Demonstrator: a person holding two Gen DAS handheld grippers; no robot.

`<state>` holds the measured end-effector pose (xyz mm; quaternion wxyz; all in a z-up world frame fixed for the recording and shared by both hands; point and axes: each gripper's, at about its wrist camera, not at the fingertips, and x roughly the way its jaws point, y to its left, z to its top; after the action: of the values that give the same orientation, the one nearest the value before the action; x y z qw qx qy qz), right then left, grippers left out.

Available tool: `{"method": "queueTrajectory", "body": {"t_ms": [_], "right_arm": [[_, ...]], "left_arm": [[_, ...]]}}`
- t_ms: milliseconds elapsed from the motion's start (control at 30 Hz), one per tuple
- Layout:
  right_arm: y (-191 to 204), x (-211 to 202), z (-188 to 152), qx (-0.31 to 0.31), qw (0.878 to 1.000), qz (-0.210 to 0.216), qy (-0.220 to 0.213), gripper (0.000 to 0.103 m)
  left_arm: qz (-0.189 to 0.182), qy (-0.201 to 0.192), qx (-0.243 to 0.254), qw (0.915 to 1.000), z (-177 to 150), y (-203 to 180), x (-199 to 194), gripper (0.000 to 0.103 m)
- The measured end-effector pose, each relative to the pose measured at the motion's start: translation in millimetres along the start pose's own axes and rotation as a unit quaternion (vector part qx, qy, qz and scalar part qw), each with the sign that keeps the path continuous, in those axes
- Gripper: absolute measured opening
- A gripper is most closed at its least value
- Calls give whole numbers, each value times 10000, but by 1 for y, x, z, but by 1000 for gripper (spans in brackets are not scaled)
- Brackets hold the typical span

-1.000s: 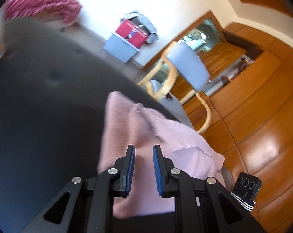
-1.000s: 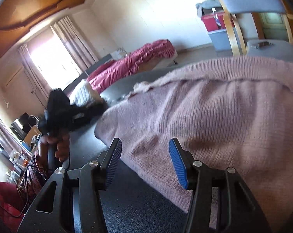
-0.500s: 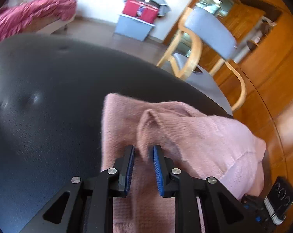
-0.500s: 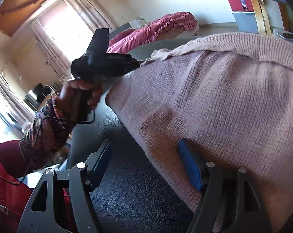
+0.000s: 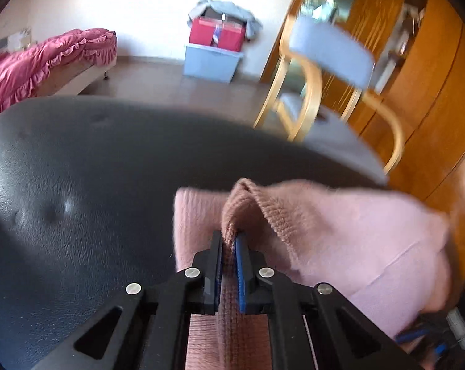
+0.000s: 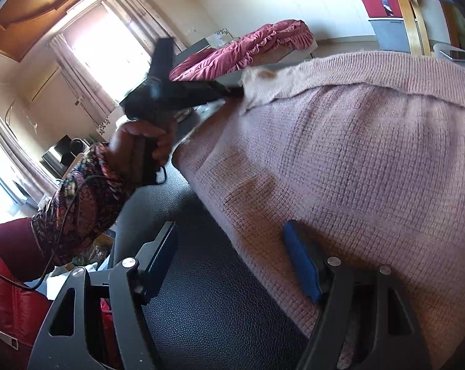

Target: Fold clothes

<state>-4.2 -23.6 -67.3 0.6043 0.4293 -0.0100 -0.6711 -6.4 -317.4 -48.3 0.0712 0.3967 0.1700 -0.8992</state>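
Left gripper point(image 5: 229, 240) pinched tight on raised fold of pink knit sweater point(image 5: 340, 234). Right gripper point(image 6: 232, 246) spread wide, straddling sweater edge on black padded surface point(image 5: 78, 185).

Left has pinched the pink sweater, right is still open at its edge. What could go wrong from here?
1. The left gripper holds only a narrow ridge of the pink sweater; a pull may slip it free.
2. The right gripper straddles the hem, one finger resting on the knit, the other over the black surface; closing may bunch the cloth.
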Motion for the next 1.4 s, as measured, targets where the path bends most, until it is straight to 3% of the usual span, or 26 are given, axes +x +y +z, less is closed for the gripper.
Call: {"method": "queueTrajectory", "body": {"t_ms": [100, 167, 233, 300, 333, 433, 533, 567, 633, 667, 733, 833, 933, 1067, 1200, 1267, 1300, 1333, 1367, 1400], "right_arm": [[0, 1, -2, 11, 10000, 9, -5, 73], [0, 0, -3, 19, 10000, 16, -5, 73], [-1, -2, -3, 18, 10000, 11, -1, 73], [-2, -4, -4, 16, 10000, 5, 2, 73], [-2, -4, -4, 15, 10000, 3, 3, 73], [-2, -6, -6, 14, 10000, -2, 3, 73], [-1, -8, -6, 10, 10000, -7, -1, 73], [-1, -10, -6, 28, 10000, 2, -25, 73], [-2, -14, -6, 66, 10000, 20, -71, 73], [-2, -15, -7, 84, 9999, 29, -94, 73], [-4, -30, -8, 136, 9994, -80, -324, 73], [-9, -65, -12, 223, 9950, -420, -877, 73], [-27, -119, -10, 485, 9737, -1491, -1655, 73], [-65, -189, -23, 1496, 9142, -2790, -2530, 73], [-88, -191, -24, 1533, 9118, -3079, -2244, 73], [-99, -192, -25, 1551, 9100, -3222, -2099, 67], [-105, -193, -25, 1560, 9089, -3293, -2026, 49], [-111, -192, -25, 1578, 9086, -3342, -1946, 13], [-116, -188, -24, 1646, 9111, -3292, -1857, 3], [-117, -190, -26, 1711, 9079, -3321, -1902, 4]], "left_arm": [[98, 8, -14, 10000, -3, -2, 1, 13], [288, 86, -415, 9987, 1, 1, -3, 16], [846, -279, -909, 9919, 5, 2, -24, 15], [974, -880, -1039, 9859, 9, -9, -47, 15], [853, -1109, -999, 9851, 11, -21, -54, 16], [308, -1288, -629, 9892, 13, -60, -55, 20], [-370, -729, -117, 9966, 8, -91, -17, 20], [-458, -537, -3, 9975, 4, -97, -4, 20], [-291, -245, 134, 9992, -11, -99, 22, 20], [-311, -205, 151, 9992, -17, -98, 29, 20], [-743, -460, -54, 9962, -22, -85, 25, 20], [-1430, -468, -645, 9865, -26, -60, 28, 20], [-1877, -450, -1040, 9757, -28, -43, 31, 19], [-1824, -476, -981, 9772, -28, -43, 28, 19], [-1890, -478, -1028, 9754, -30, -42, 27, 19], [-1906, -479, -1037, 9750, -29, -42, 28, 19], [-1915, -479, -1043, 9748, -27, -42, 30, 19], [-1924, -480, -1051, 9745, -26, -41, 31, 19], [-1936, -481, -1060, 9742, -26, -41, 32, 19], [-1947, -481, -1068, 9738, -26, -41, 32, 19]]}}
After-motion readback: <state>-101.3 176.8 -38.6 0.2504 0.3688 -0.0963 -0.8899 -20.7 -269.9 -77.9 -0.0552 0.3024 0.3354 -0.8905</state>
